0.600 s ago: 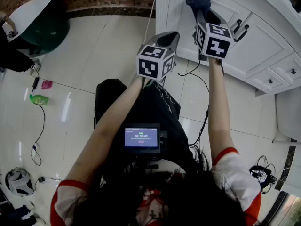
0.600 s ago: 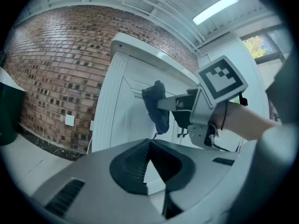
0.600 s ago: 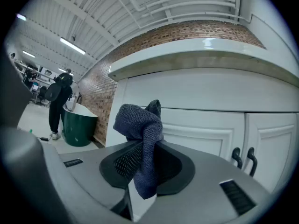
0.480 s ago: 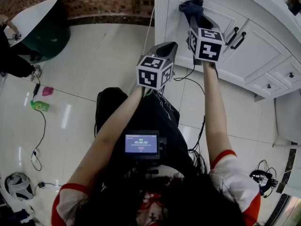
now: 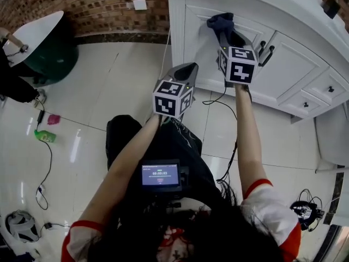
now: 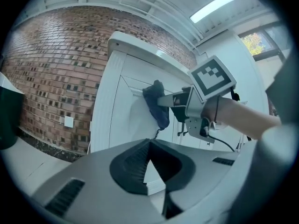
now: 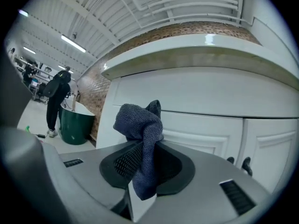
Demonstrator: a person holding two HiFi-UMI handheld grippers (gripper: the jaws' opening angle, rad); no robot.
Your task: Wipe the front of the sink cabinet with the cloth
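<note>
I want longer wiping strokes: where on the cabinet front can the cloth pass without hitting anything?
Bare: the door panel below and left of the cloth, out to the cabinet corner. Crowded to the right: two door handles, then drawer knobs. The left tool, shut and empty, hangs back from the door.

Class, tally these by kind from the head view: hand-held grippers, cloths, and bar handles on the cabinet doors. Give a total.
Hand-held grippers, left and right: 2
Cloth: 1
Bar handles: 2
Total: 5
</note>
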